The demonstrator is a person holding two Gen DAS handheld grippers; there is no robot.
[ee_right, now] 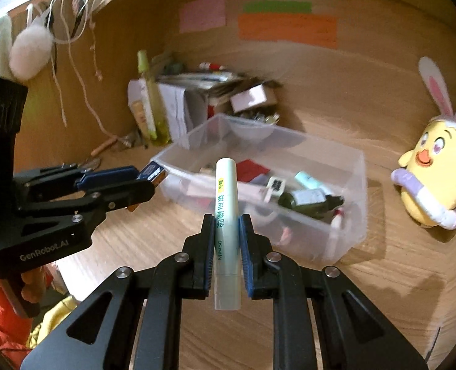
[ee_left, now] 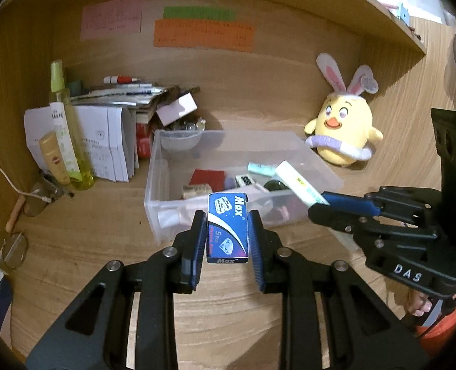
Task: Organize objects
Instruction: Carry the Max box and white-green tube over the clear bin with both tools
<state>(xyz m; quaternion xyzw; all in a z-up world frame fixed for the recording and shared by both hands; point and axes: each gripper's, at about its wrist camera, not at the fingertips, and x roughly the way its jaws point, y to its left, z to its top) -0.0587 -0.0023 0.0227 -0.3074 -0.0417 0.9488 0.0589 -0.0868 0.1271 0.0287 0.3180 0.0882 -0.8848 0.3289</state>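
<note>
My left gripper [ee_left: 228, 219] is shut on a small blue box marked Max [ee_left: 227, 228], held upright just in front of a clear plastic bin [ee_left: 154, 185]. My right gripper [ee_right: 226, 220] is shut on a pale green tube [ee_right: 226, 215], which stands up between the pads. The left wrist view shows the same tube [ee_left: 298, 183] slanting over the bin's right front corner, in the right gripper [ee_left: 320, 205]. The right wrist view shows the left gripper [ee_right: 149, 182] with the blue box [ee_right: 152, 171] near the bin's [ee_right: 351, 215] left end. The bin holds several small items.
A yellow chick plush with rabbit ears [ee_left: 343, 132] sits right of the bin. A yellow-green spray bottle [ee_left: 67, 129], papers and a pile of pens and boxes [ee_left: 129, 95] crowd the back left corner. Glasses [ee_left: 12, 249] lie at the left. A shelf [ee_left: 382, 15] overhangs.
</note>
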